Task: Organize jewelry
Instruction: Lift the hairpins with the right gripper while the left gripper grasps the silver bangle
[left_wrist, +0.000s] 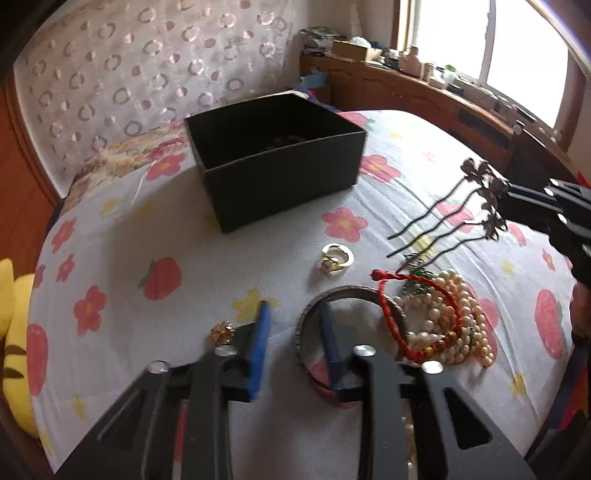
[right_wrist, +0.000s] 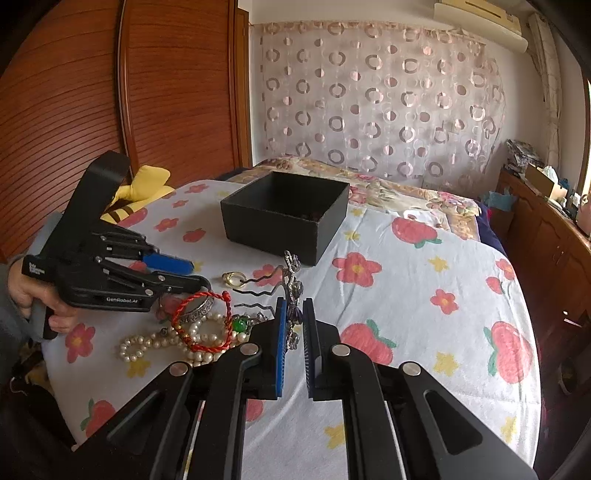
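**A:** Left gripper?

**B:** Fingers noted apart, astride the near-left rim of the bangle, one pad inside the ring and one outside. No pressing is seen. The bangle lies flat on the bedspread. Its right side is overlapped by a red cord and pearls, so a snag is judged likely on lifting.

**A:** Right gripper?

**B:** Clamped on the flowered hairpins, which are held off the bed with prongs running leftward.

**A:** Room beyond?

**B:** A gold ring is logged just past the bangle, then bare cloth. The open black box stands farther ahead, its top unobstructed.
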